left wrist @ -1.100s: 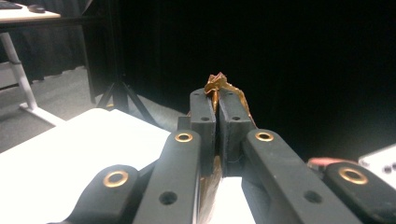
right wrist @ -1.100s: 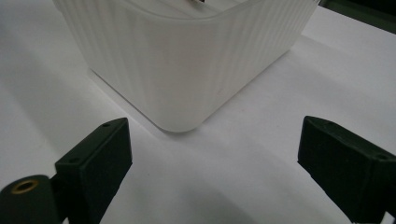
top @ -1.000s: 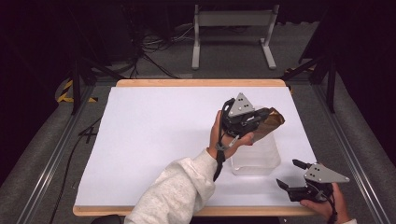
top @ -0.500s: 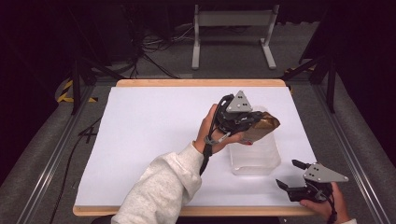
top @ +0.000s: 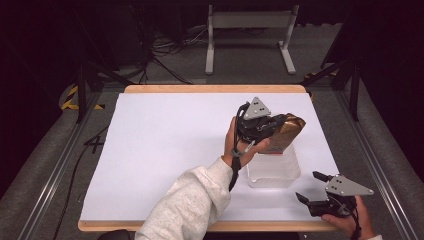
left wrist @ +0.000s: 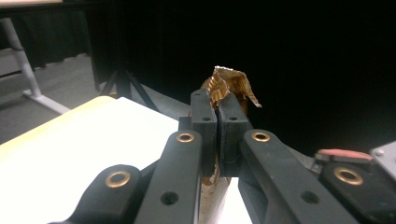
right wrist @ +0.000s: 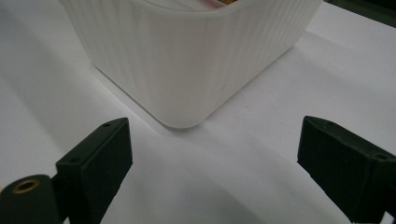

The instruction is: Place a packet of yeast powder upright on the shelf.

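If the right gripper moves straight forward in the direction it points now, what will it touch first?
Most likely the translucent white container. In the right gripper view it stands directly ahead of the open right gripper, one rounded corner facing the gap between the jaws, with bare white table surface between. Exact depth is unclear.

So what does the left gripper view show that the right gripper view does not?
Left gripper view alone: the left gripper, jaws shut on the crumpled top of a gold bag, with dark floor and a metal stand leg beyond. Right gripper view alone: the right gripper, jaws wide open with nothing between them, facing a corner of the clear ribbed tub. Both show the white table.
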Demonstrator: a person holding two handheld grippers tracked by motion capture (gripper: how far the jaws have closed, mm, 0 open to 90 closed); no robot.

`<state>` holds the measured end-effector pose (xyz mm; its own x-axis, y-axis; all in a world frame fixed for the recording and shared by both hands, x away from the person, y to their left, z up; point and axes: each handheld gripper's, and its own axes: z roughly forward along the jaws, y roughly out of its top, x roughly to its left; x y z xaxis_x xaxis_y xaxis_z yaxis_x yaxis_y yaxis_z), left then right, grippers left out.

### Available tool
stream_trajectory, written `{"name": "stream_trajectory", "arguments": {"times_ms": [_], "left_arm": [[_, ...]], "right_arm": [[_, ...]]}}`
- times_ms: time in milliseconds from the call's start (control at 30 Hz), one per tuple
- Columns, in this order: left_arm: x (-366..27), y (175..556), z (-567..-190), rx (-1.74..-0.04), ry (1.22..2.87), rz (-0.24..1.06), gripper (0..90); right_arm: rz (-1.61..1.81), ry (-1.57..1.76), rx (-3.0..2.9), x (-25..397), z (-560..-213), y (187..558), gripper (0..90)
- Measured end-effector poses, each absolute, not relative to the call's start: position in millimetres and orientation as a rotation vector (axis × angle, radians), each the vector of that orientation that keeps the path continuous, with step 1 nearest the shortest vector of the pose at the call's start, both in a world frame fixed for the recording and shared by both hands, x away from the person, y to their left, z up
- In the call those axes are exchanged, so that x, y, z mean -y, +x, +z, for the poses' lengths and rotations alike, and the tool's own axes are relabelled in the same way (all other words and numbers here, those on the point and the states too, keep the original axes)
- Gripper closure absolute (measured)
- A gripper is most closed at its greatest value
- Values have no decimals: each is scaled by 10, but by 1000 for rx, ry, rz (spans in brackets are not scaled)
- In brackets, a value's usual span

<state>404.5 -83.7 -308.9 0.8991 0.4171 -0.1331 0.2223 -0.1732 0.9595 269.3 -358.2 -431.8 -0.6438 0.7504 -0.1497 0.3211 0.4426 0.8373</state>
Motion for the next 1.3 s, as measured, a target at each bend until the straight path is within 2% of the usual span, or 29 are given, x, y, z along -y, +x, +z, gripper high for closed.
{"name": "stream_trajectory", "arguments": {"times_ms": [433,833,900,1300], "left_arm": [[693,4095,-3396,-513,1782,157,876],[490,4126,-3475,-524,1792,178,870],[451,4123,-3479,-514,1808,218,868],[292,4164,-3532,-511,1797,201,860]], "right_arm": [[1114,897,-2184,3579,-4317,2697,107],[1116,893,-2183,3581,-4313,2694,107],[1115,889,-2183,3575,-4312,2692,107],[1112,890,-2185,3574,-4315,2693,106]]}}
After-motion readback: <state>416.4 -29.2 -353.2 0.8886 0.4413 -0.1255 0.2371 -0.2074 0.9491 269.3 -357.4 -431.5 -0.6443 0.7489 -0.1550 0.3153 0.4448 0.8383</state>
